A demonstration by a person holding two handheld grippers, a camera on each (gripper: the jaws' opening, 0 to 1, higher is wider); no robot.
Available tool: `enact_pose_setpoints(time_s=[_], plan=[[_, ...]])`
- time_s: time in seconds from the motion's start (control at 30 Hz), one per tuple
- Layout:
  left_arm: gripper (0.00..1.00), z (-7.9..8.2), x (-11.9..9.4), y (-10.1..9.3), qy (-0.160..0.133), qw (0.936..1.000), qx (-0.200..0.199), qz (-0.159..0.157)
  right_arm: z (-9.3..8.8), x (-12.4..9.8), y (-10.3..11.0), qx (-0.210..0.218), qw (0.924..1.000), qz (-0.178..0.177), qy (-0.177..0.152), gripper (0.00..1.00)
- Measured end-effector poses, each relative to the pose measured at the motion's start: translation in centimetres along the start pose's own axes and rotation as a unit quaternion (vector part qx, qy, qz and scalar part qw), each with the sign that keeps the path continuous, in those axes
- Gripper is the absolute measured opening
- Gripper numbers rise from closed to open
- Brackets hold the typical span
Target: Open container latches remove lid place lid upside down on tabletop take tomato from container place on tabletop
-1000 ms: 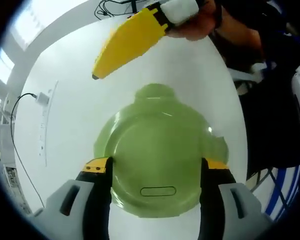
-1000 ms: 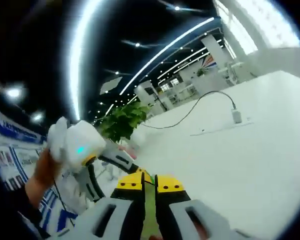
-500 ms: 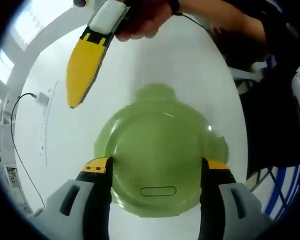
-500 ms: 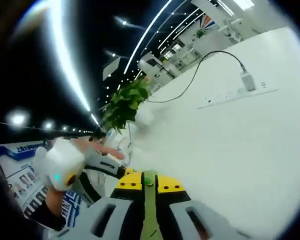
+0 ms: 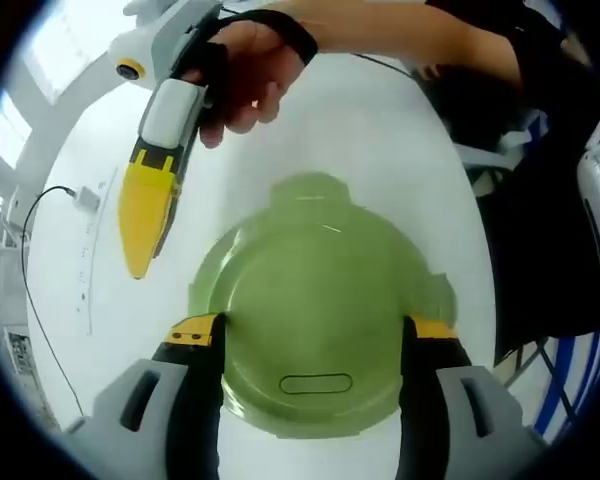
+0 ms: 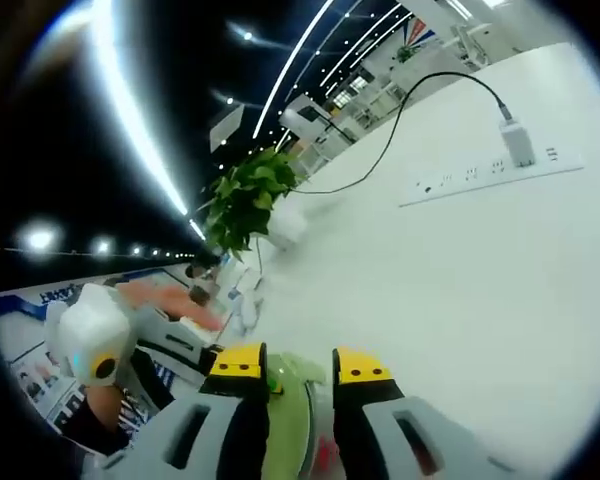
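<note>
A round green container lid (image 5: 315, 300) lies flat on the white table (image 5: 400, 140), with a latch tab at its far edge (image 5: 310, 185). My left gripper (image 5: 315, 328) straddles it, one jaw pressed to each side of the rim. The right gripper (image 5: 138, 262), held by a hand (image 5: 245, 80), points down just left of the lid and is apart from it. In the right gripper view my right gripper (image 6: 298, 355) stands open with a slim gap. The green lid edge (image 6: 285, 420) shows low between the jaws, with a bit of red beside it.
A white power strip with a black cable (image 5: 85, 250) lies on the table's left side, also seen as the strip (image 6: 490, 170). A leafy plant (image 6: 245, 200) stands past the table's end. The person's dark-clothed body (image 5: 540, 200) borders the right table edge.
The right gripper swung from beyond the lid round to its left side, tip now pointing down. Its jaws, earlier shut on a thin green strip, have parted. The left gripper and lid stayed still.
</note>
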State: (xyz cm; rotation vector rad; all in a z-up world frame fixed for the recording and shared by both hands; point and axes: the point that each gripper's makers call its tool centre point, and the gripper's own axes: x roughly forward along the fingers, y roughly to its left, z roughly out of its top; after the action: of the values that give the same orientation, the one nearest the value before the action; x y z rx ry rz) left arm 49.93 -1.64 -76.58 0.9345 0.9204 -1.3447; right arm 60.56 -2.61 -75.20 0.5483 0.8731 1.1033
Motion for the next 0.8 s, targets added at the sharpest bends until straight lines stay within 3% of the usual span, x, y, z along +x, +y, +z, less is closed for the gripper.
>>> enact_pose_setpoints(time_s=[0.1,0.17,0.27,0.37,0.4,0.43,0.47,0.53,0.57,0.6,0.63,0.67,0.7,0.77,0.8], plan=[[0.62,0.1,0.0,0.0,0.005,1.0,0.004,-0.001,-0.6,1.1,0.6,0.017,0.9992,0.033,0.015,0.33],[0.62,0.1,0.1,-0.1,0.006,0.9999,0.008,-0.003,-1.5,1.7,1.2,0.029,0.9977,0.05,0.036,0.34],[0.62,0.2,0.1,-0.1,0.005,0.9999,0.011,-0.005,-2.0,2.5,0.9,0.037,0.9982,0.036,0.031,0.33],[0.62,0.2,0.0,-0.1,0.002,0.9999,0.011,-0.005,-2.1,2.5,-0.5,0.12,0.9915,0.012,0.048,0.24],[0.62,0.2,0.0,-0.1,0.002,0.9999,0.011,-0.005,-2.3,2.3,-1.0,0.187,0.9802,0.003,0.065,0.18],[0.62,0.2,0.0,-0.1,0.003,0.9999,0.011,-0.005,-1.8,2.2,-0.9,0.212,0.9757,0.023,0.051,0.12],[0.62,0.2,0.0,-0.1,0.004,0.9999,0.011,-0.005,-1.5,2.2,-1.9,0.215,0.976,0.002,0.038,0.11],[0.62,0.2,0.0,-0.1,0.006,0.9999,0.012,-0.004,-0.7,2.0,-2.3,0.189,0.981,0.012,0.042,0.13],[0.62,0.2,0.0,-0.1,0.006,0.9999,0.011,-0.004,-0.9,2.1,-1.4,0.217,0.9743,0.035,0.051,0.2],[0.62,0.2,0.0,-0.1,0.006,0.9999,0.011,-0.004,-1.1,2.2,-0.6,0.23,0.9696,0.057,0.06,0.33],[0.62,0.2,0.0,-0.1,0.006,0.9999,0.011,-0.004,-1.7,2.4,-0.5,0.232,0.9687,0.055,0.071,0.41],[0.62,0.2,0.0,-0.1,0.006,0.9999,0.011,-0.004,-2.8,2.7,-0.9,0.206,0.9743,0.03,0.087,0.42],[0.62,0.2,0.0,-0.1,0.007,0.9999,0.012,-0.005,-3.3,2.9,-0.8,0.19,0.9768,0.025,0.095,0.32],[0.62,0.2,0.0,-0.1,0.009,0.9999,0.012,-0.005,-3.9,2.9,-1.0,0.195,0.9736,0.014,0.118,0.19],[0.62,0.2,0.1,-0.1,0.01,0.9999,0.013,-0.005,-3.0,3.1,0.1,0.211,0.9708,0.049,0.103,0.18]])
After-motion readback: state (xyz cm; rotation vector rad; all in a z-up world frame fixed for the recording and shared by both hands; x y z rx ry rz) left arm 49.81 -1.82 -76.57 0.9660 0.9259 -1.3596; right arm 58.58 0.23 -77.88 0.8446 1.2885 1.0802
